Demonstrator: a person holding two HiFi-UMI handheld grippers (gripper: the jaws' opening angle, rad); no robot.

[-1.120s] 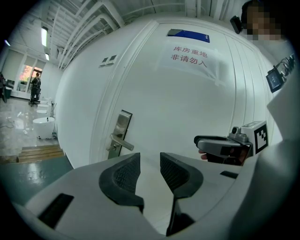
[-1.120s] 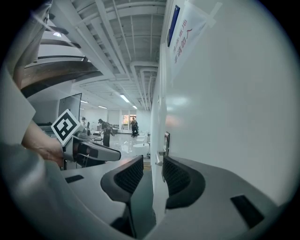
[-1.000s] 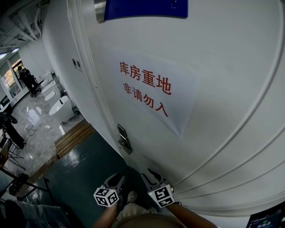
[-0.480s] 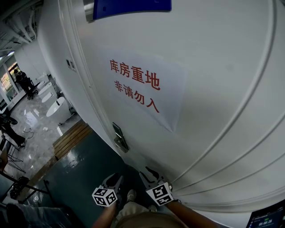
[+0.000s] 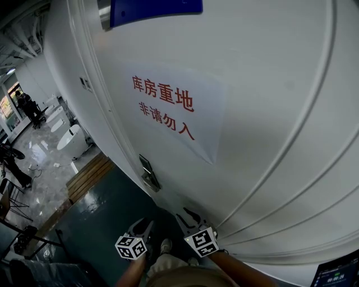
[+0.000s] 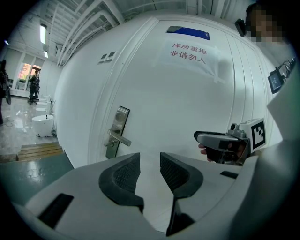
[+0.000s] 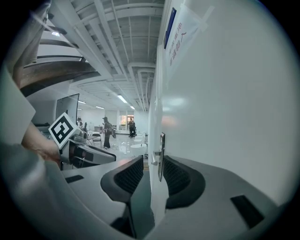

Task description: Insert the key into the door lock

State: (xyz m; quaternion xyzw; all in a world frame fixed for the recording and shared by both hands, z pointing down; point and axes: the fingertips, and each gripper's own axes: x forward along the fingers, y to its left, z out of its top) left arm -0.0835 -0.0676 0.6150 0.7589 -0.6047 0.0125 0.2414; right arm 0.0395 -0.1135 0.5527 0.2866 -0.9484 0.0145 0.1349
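The door lock (image 5: 147, 173), a silver plate with a lever handle, sits on the white door (image 5: 269, 140) near its left edge. It also appears as the lock (image 6: 116, 132) ahead and left in the left gripper view, and edge-on as the lock (image 7: 161, 155) in the right gripper view. My left gripper (image 5: 143, 225) hangs low, open, with nothing between its pads (image 6: 125, 173). The right gripper (image 5: 187, 215) is beside it, closer to the door, open and empty too. No key shows in any view.
A paper sign (image 5: 168, 106) with red characters is taped above the lock, and a blue plate (image 5: 154, 10) sits higher up. Dark green floor (image 5: 95, 218) and a wooden step (image 5: 90, 174) lie to the left. People (image 5: 25, 103) stand far off in the hall.
The head view has drifted, so the sign and lock sit a little further left in the picture. Both grippers stay low by the door, still open.
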